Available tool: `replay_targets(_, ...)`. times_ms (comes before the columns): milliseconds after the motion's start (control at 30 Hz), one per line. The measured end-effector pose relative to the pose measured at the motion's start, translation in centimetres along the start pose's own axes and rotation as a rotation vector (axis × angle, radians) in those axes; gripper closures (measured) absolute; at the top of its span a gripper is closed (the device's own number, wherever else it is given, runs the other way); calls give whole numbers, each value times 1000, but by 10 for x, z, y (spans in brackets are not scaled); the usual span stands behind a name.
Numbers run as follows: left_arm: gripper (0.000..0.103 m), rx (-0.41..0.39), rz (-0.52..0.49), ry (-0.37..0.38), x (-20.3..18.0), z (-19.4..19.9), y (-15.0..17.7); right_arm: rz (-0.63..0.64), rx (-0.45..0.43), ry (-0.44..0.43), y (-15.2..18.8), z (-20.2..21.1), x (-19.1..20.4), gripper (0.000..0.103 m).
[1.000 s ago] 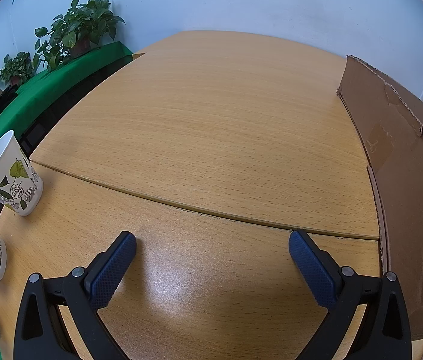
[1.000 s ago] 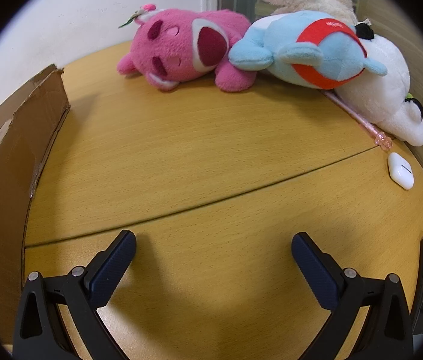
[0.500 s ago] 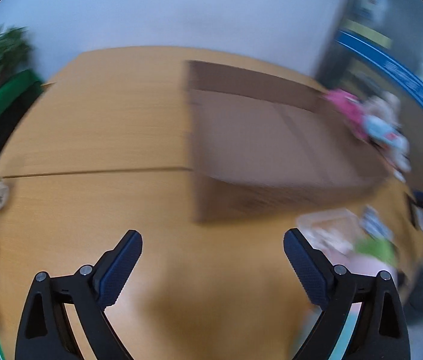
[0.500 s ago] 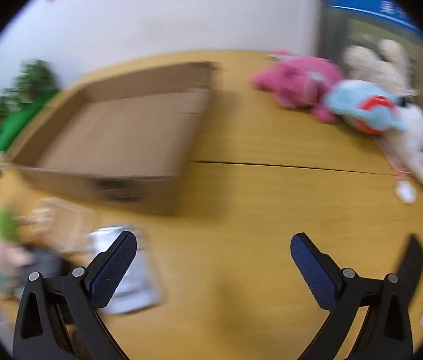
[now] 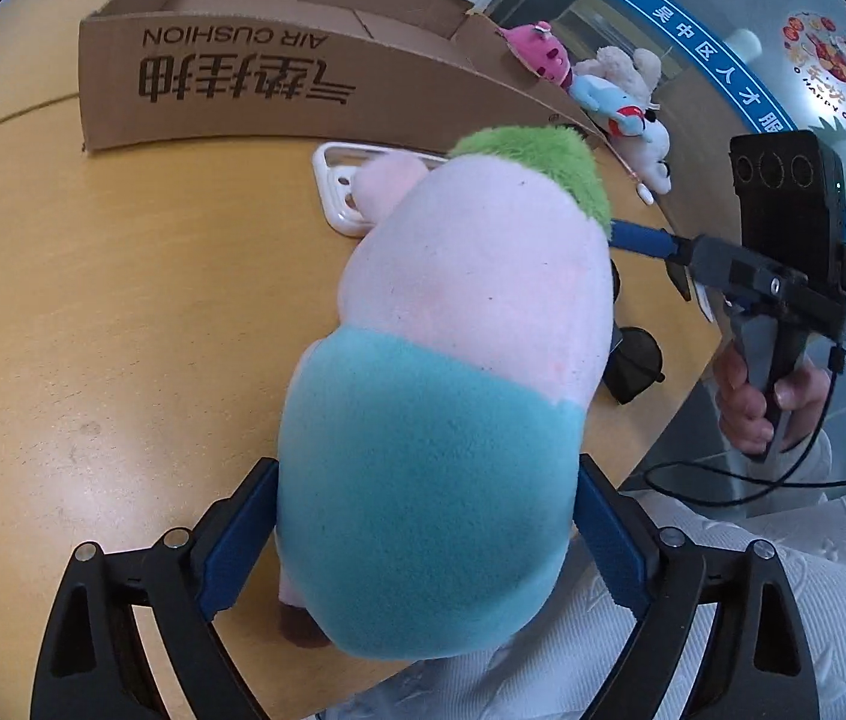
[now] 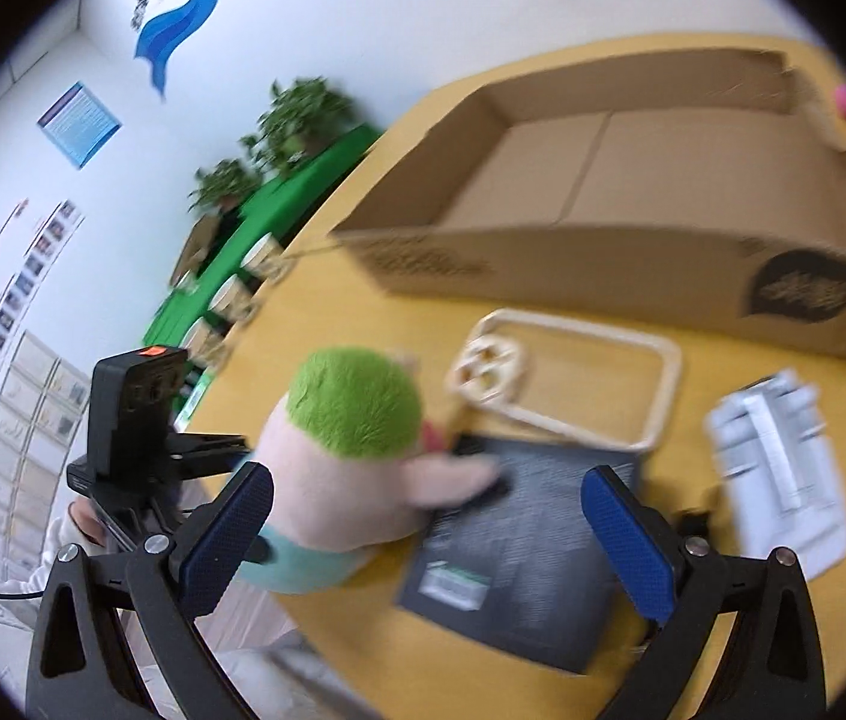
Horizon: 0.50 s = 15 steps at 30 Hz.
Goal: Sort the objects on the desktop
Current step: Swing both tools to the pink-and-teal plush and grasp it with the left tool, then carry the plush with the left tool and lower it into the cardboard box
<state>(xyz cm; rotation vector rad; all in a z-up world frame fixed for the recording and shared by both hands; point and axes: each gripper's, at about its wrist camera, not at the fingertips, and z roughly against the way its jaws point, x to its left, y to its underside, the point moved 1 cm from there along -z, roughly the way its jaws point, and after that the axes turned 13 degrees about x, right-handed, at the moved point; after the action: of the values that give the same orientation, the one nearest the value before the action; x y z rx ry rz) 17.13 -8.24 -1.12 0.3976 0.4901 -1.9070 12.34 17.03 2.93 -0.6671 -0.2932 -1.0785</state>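
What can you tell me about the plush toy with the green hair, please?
The plush toy looks like soft fleece, with a fuzzy green top, a pale pink body with stubby arms, and a teal lower half. It sits upright near the edge of the table, with one arm lying on a black booklet. The left gripper has its jaws on either side of the teal part. They have just been closing, and whether they press on it yet is unclear.

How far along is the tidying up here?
Barely started. The cardboard box is empty. The left gripper has its jaws just closing around the green-haired plush toy; whether they grip it is unclear. Phone case, black packet and sunglasses wait on the table.
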Motion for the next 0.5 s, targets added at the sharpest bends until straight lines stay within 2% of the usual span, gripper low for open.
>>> replay_targets(233, 22, -39, 59, 13, -11, -9, 12, 30, 115, -33, -7, -49, 23, 0)
replay_targets(333, 27, -54, 59, 10, -15, -13, 14, 41, 122, -68, -9, -61, 28, 0)
replay_targets(367, 30, -59, 55, 0, -19, -13, 13, 60, 133, -54, -10, -65, 33, 0)
replay_targets(433, 32, -75, 43, -38, -26, -11, 11, 107, 124, 30, -16, -74, 43, 3)
replay_targets(500, 34, -92, 40, -58, -30, -7, 8, 117, 102, 41, -21, -74, 46, 10)
